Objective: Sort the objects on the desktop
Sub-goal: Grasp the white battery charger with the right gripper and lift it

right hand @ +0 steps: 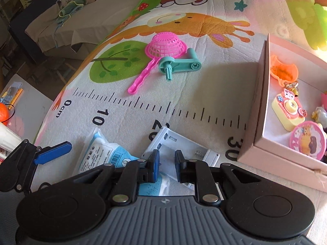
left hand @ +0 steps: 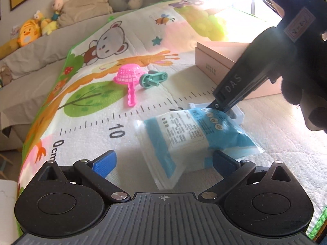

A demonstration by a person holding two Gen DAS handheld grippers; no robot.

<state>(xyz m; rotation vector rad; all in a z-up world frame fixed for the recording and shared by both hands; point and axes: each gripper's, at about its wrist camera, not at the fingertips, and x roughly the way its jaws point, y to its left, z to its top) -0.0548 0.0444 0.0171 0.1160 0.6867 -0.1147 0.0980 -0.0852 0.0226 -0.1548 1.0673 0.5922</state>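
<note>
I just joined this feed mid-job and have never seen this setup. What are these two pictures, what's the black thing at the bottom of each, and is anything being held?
No robot here: a person carries a hand-held gripper in each hand, each with a camera looking along its two blue-padded fingers. The left wrist view shows the left hand-held gripper, open around a blue-and-white plastic packet without pressing it. The right wrist view shows the right hand-held gripper, nearly shut above a white plastic battery case; a grip is not clear. Everything lies on a cartoon-printed play mat. Also there: a pink plastic toy strainer, a teal plastic crank piece, and an open pink cardboard box holding small toys.
</note>
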